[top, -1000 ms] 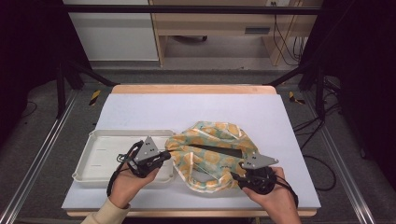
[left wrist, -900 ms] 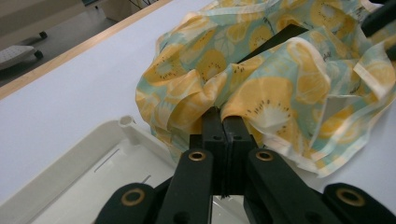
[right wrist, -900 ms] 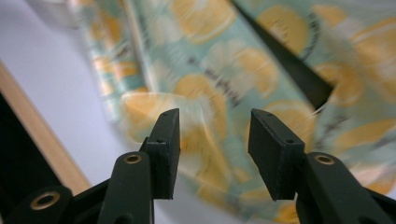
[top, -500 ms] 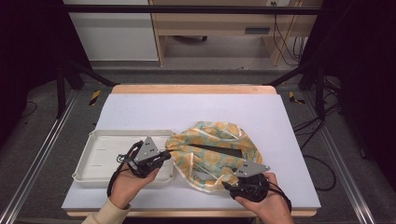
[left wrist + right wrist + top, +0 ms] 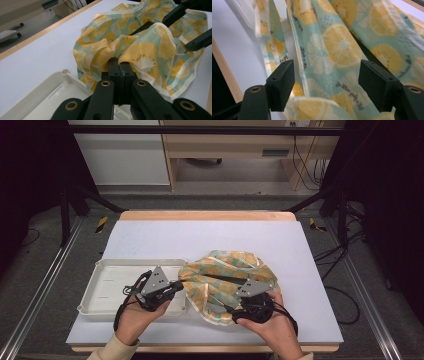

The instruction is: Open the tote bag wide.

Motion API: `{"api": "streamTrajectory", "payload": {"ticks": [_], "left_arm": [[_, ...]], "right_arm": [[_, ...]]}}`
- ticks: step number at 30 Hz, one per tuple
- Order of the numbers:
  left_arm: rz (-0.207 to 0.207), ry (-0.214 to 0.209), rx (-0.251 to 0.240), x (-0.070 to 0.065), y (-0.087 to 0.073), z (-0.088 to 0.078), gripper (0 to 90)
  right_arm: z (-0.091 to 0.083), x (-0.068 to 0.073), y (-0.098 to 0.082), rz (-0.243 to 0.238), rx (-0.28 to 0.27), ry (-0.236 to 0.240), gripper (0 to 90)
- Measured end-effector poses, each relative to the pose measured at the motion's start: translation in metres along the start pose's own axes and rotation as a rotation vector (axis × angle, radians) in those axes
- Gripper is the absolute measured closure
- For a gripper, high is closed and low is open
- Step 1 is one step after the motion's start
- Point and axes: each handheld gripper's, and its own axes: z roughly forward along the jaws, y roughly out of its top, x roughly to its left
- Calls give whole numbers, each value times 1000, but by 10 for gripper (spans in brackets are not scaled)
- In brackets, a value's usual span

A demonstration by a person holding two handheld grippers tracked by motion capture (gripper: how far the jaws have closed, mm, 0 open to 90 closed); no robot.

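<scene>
Your left gripper [image 5: 119,65] is pinching the crumpled fruit-print cloth [image 5: 225,275] at its near edge; your right gripper [image 5: 325,85] has just been opening, cloth lying loose between its jaws.

- A lab or recording workroom, not a home.
- The counter [image 5: 150,240] is a pale sheet on a wood board, framed by black metal stands [image 5: 67,195].
- At 1 o'clock, loose cables [image 5: 302,162] hang beside a plain wooden bench [image 5: 225,142]; grey floor around.
</scene>
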Motion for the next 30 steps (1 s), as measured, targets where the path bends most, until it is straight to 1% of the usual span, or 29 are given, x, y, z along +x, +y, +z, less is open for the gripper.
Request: {"api": "streamTrajectory", "payload": {"ticks": [1, 3, 4, 9, 10, 11, 13, 15, 18, 23, 26, 30], "left_arm": [[-1, 0, -7, 0, 1, -1, 900], [-2, -5, -14, 0, 3, -4, 900], [-5, -7, -20, -1, 4, -5, 900], [-10, -18, -21, -1, 5, -5, 900], [-10, -20, -17, -1, 4, -5, 900], [-9, -21, -14, -1, 4, -5, 900], [-8, -29, 0, -1, 3, -3, 900], [-9, -33, 15, -1, 2, -1, 900], [-16, -39, 33, 0, -2, 3, 900], [-24, -38, 48, 2, -5, 5, 890], [-38, -25, 48, 4, -6, 5, 832], [-61, -13, 41, 9, -8, 4, 721]], "right_arm": [[3, 0, 1, -3, 3, -4, 316], [7, 0, 2, -9, 16, -15, 366], [8, -1, 2, -11, 27, -22, 419], [10, -5, 1, -15, 34, -41, 700], [10, -5, 0, -15, 25, -44, 775], [9, -6, 0, -14, 17, -46, 830], [8, -8, 0, -2, 2, -53, 894], [7, -10, 0, -1, -11, -65, 900], [6, -11, -2, 3, -18, -66, 900], [6, -13, -3, 10, -40, -75, 900], [7, -14, -4, 13, -47, -73, 900], [9, -16, -8, 19, -44, -74, 900]]}}
